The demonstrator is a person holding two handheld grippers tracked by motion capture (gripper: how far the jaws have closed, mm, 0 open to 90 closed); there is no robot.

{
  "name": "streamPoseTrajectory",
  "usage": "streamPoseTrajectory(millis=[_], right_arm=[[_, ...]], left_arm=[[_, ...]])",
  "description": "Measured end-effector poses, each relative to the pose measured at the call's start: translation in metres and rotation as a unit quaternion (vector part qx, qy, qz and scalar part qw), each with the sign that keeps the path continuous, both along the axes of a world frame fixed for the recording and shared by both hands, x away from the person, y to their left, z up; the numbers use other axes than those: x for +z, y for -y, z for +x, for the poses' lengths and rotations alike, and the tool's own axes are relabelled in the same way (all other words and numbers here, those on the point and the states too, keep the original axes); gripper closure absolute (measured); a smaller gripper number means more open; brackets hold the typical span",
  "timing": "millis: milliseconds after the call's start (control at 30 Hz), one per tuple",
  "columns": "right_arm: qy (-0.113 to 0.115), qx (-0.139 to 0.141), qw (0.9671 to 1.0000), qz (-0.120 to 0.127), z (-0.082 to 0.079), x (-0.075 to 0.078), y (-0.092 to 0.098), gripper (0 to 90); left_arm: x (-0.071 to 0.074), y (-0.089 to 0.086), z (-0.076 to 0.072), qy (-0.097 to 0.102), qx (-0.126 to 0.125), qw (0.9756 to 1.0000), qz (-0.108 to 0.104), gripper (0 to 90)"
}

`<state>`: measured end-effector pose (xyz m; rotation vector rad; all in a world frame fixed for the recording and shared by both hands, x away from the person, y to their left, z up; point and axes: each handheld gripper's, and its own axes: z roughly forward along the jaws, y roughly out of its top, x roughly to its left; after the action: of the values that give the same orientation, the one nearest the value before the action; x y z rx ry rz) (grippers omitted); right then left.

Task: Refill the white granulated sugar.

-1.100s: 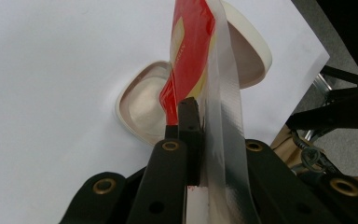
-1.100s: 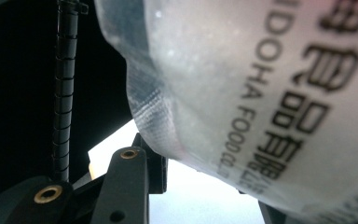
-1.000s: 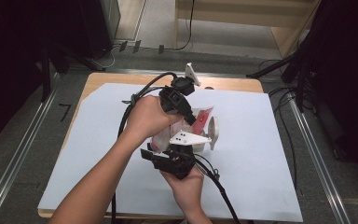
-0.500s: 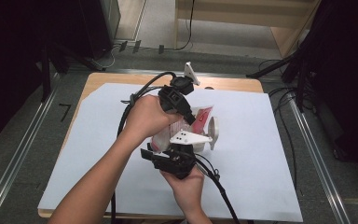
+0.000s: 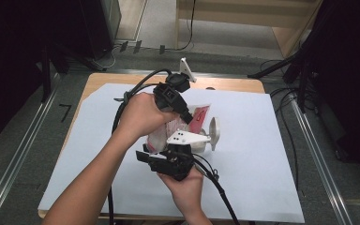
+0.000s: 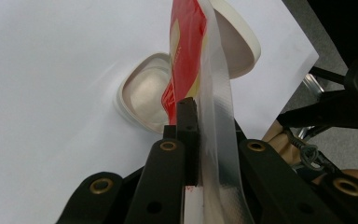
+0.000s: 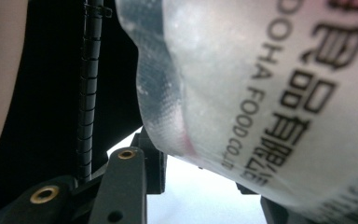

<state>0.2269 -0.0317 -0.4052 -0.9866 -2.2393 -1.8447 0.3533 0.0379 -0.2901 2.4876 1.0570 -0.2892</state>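
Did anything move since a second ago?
Nothing visibly changed. The left gripper still pinches the bag by its clear edge, the right gripper still grips its lower part, and both hands hold it above the two cream dishes on the white sheet.

Packet (image 5: 194,119) above bowl (image 5: 212,133), on paper sheet (image 5: 258,154).

— What lies on the bench (image 5: 108,80) besides the work in hand?
— A white sheet (image 5: 262,178) covers nearly all of it; bare wood shows along the far edge.
— And around it?
— Grey floor (image 5: 23,154), black cables (image 5: 288,122) trailing at the right, and pale wooden furniture (image 5: 243,21) beyond.
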Motion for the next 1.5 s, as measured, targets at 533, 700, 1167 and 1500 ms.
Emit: streamPoseTrajectory(millis=[533, 700, 1167, 1500], right_arm=[[-0.002, 0.003, 1.0, -0.004, -0.001, 0.005, 0.0, 63.9], [-0.001, 0.002, 1.0, -0.007, -0.002, 0.006, -0.002, 61.6], [0.007, 0.003, 0.9999, -0.011, -0.004, 0.006, -0.004, 59.2], [0.03, 0.011, 0.9987, -0.04, -0.008, -0.004, -0.015, 60.0]], left_arm=[[0.004, 0.001, 0.001, -0.001, -0.006, 1.0, 0.006, 85.1], [0.003, 0.0, 0.001, -0.002, -0.006, 1.0, 0.003, 85.1], [0.004, -0.001, -0.001, 0.006, -0.011, 0.9999, 0.004, 85.1], [0.0, -0.021, -0.019, 0.037, -0.014, 0.9991, -0.016, 84.8]])
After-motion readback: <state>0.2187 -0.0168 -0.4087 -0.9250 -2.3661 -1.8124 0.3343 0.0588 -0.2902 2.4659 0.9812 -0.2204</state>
